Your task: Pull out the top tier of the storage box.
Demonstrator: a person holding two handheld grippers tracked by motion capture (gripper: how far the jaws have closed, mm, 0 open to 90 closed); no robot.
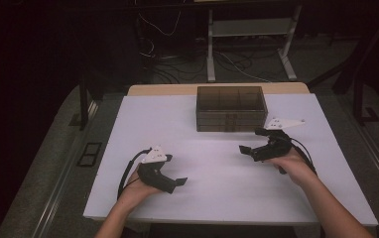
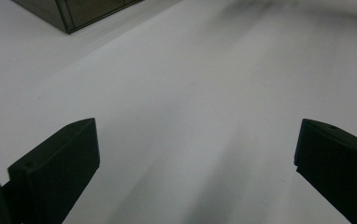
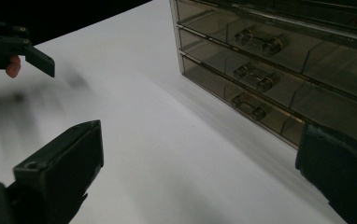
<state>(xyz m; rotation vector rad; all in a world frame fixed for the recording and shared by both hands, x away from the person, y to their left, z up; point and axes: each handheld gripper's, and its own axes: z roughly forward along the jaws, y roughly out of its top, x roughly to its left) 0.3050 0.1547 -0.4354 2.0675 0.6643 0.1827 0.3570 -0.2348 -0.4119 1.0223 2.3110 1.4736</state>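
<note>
A: While both of my hands rest low over the white surface [image 1: 217,198], where does the drawer box [image 1: 231,108] stand?

B: At the far middle of the surface, three shallow drawers stacked, each with a small handle at its front; all three fronts sit flush in the right gripper view.

A: And my left tongs [image 1: 177,181]?

B: Jaws spread wide, nothing between them but bare surface; they sit near the front left, well apart from the box, whose corner shows at the upper left of the left gripper view.

A: My right tongs [image 1: 251,144]?

B: Also gaping and empty, just in front of the box's right end, near its lowest drawer [image 3: 246,106] but not touching it.
</note>
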